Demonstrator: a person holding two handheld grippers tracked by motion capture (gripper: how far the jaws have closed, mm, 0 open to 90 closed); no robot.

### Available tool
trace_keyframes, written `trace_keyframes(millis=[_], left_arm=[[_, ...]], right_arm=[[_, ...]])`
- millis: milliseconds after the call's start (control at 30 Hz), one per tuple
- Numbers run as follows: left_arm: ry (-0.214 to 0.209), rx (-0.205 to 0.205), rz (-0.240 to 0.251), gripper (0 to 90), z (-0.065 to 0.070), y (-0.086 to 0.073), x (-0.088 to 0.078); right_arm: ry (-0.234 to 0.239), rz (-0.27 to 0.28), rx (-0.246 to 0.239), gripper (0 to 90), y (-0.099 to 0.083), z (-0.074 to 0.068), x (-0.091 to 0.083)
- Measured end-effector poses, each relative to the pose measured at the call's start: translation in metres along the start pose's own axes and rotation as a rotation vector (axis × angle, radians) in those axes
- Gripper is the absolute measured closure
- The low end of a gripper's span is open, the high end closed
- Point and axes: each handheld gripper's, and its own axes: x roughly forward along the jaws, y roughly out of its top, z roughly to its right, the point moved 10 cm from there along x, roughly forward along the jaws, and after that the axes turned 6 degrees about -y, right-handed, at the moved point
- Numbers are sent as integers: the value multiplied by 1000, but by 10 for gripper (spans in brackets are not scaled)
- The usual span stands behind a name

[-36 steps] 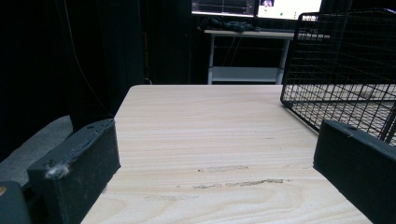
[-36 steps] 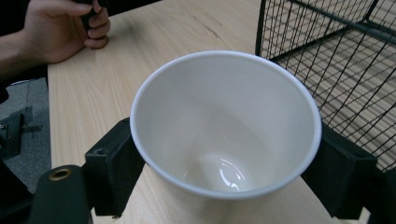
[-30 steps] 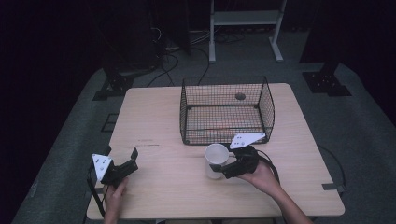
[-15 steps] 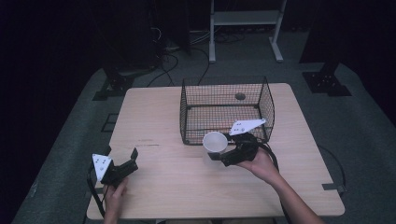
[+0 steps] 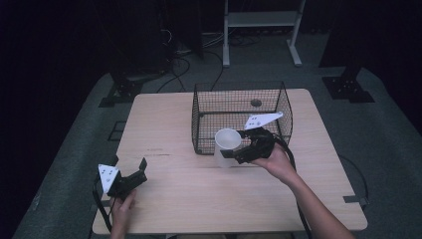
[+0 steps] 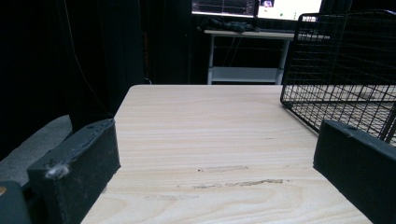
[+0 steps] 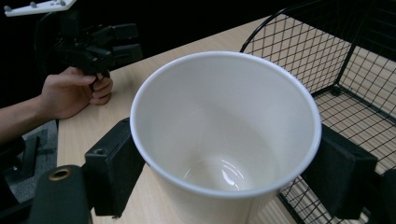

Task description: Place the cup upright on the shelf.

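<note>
A white paper cup (image 5: 227,142) (image 7: 224,140) is held upright and lifted off the table, at the near left corner of the black wire basket (image 5: 242,98) (image 7: 327,60). My right gripper (image 5: 234,148) (image 7: 224,172) is shut on the cup, one jaw on each side of its wall. The cup is empty inside. My left gripper (image 5: 130,172) (image 6: 215,172) rests low over the table's near left part, open, with bare wood between its jaws.
The basket (image 6: 345,70) stands at the middle back of the wooden table (image 5: 169,129) and holds a small dark round thing (image 5: 256,103). A white shelf frame (image 5: 259,20) stands on the floor behind. The other hand and gripper (image 7: 93,44) appear beyond the cup.
My right gripper has lifted the cup and carried it back and up toward the basket's near left corner. The left gripper has stayed in place.
</note>
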Motion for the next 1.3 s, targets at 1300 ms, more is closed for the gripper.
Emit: trace_keyframes(millis=[1300], left_arm=[[-4,-7,0,0,-1,0,0]], right_arm=[[-119,-27,19,192,61,74,24]])
